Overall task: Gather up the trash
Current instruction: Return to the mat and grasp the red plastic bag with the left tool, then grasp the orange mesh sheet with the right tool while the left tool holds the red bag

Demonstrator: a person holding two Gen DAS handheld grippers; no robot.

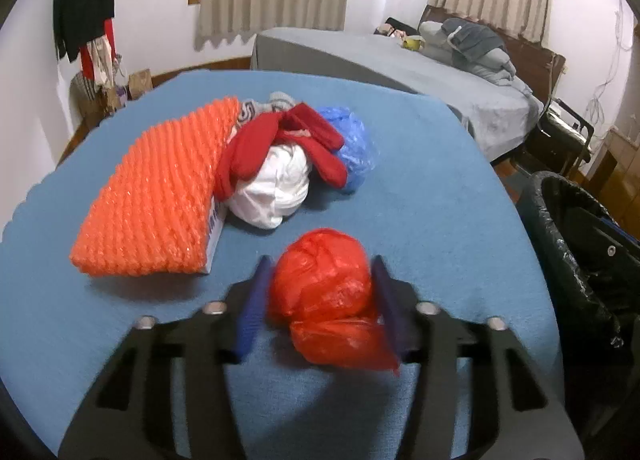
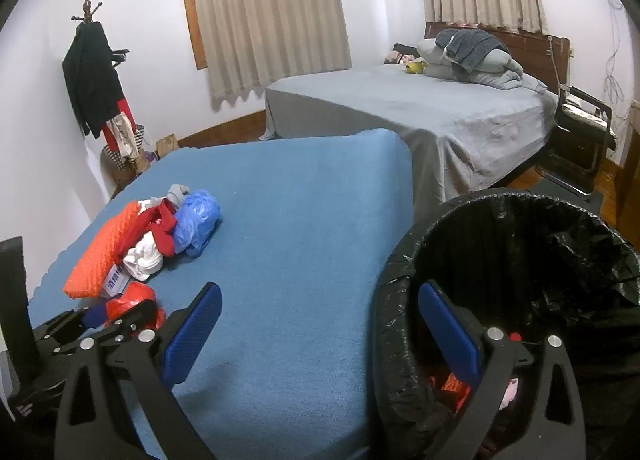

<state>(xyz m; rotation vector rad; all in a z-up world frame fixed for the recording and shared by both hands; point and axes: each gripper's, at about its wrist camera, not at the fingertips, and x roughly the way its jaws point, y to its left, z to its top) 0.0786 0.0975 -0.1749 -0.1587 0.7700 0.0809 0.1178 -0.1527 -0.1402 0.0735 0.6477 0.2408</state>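
**Red bag caught near the tabletop's front edge**

The red bag (image 1: 320,296) is clenched between the jaws of the left gripper (image 1: 318,272), above the blue tabletop (image 1: 420,196). A pile of trash (image 1: 224,176) is seen at 11 o'clock. The right gripper (image 2: 320,300) is held released, straddling the tabletop's right edge and the bin (image 2: 400,300); bare cloth lies at 12 o'clock.

crumpled red plastic bag (image 1: 320,292): thin, glossy | orange bubble-wrap sheet (image 1: 152,196): bumpy, shiny plastic | blue table cloth (image 1: 432,220): matt, finely woven | black bin liner (image 2: 520,244): creased, glossy film | blue gripper pads (image 2: 192,336): ribbed, matt | red cloth strip (image 1: 256,148): soft, matt
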